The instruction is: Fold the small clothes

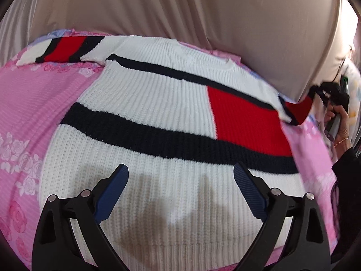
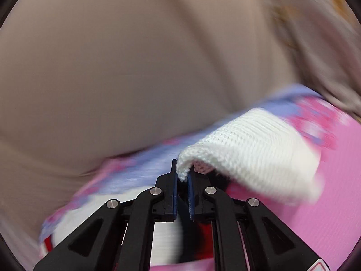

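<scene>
**Sleeve cuff pinched, the fold not yet made**

White ribbed knit sits right at my right claw [image 2: 183, 176], its blue pads closed on the edge of the sleeve cuff [image 2: 252, 149], which arches up and away to the right of my fingers. Below the claw lies the pink floral bedspread [image 2: 327, 180], and ahead of it a beige sheet [image 2: 135, 67] fills the view. My left claw [image 1: 180, 176] hangs with its jaws spread wide and holding nothing, just above the lower body of the sweater [image 1: 158, 113], which lies flat on the bedspread, hem nearest me, neckline farthest ahead.

The grip is thin: only the very edge of the cuff is between the pads, so a quick swing across could, I judge, pull the knit free. The loose weave may also stretch or drag the shoulder along, rumpling the flat body. My left claw could pin the body down, but it is not touching it yet.

From the left view, the right claw is far off to the right, gripped in a hand [image 1: 338, 124] with a dark sleeve, holding the red part of the sleeve raised off the bedspread. The left claw points forward and down over the hem.
</scene>
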Motion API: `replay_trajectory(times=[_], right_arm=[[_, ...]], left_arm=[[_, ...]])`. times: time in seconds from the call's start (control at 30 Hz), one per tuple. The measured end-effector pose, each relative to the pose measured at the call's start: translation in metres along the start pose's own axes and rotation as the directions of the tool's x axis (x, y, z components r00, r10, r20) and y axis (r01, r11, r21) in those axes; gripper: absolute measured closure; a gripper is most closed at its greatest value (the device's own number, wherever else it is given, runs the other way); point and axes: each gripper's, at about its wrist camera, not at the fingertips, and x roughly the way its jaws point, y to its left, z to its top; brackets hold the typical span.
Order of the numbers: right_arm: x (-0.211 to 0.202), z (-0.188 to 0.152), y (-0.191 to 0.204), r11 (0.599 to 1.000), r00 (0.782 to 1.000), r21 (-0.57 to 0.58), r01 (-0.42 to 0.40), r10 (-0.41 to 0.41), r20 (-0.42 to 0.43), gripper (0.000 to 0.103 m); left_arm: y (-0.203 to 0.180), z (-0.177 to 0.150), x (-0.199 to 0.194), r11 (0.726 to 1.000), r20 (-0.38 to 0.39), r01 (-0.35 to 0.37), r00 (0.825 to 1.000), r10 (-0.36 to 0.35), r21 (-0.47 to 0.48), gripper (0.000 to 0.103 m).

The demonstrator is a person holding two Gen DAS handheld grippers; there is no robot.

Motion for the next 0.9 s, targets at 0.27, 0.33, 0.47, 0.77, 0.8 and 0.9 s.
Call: replay_trajectory(times=[0.27,0.33,0.47,0.77,0.8,0.9], right_arm=[[0.005,-0.135,0.265,0.772,0.889,-0.449,-0.449,0.339,-0.307,0.075],[0.013,-0.174,0.27,0.76,0.894,-0.484,-0.433,0.293,-0.339,0.075],[0.014,-0.201,0.209,0.844,0.883,-0.358,-0.399,0.249,-0.398,0.071],[0.027,-0.218,0.105,0.958,0.885,-0.19,-0.214,0.108,-0.453,0.068],[0.032,-0.216,0.1,0.964,0.876,-0.151,-0.219,0.126,-0.465,0.068],[0.045,-0.206,0.088,0.975,0.866,-0.066,-0.213,0.157,-0.474,0.063]], left_arm=[[0.006,0.006,0.003,0.996,-0.046,-0.015,0.999,0.011,-0.084,0.009],[0.009,0.014,-0.002,0.998,-0.031,-0.045,0.999,0.043,-0.054,0.009],[0.018,0.049,-0.003,1.0,0.038,-0.015,0.999,0.015,-0.023,0.005],[-0.017,0.141,0.118,0.996,-0.045,0.055,0.998,-0.052,0.065,0.005],[-0.022,0.145,0.128,0.997,-0.061,0.033,0.998,-0.029,0.074,0.005],[-0.036,0.159,0.165,0.995,-0.115,0.016,0.993,-0.004,0.1,0.012]])
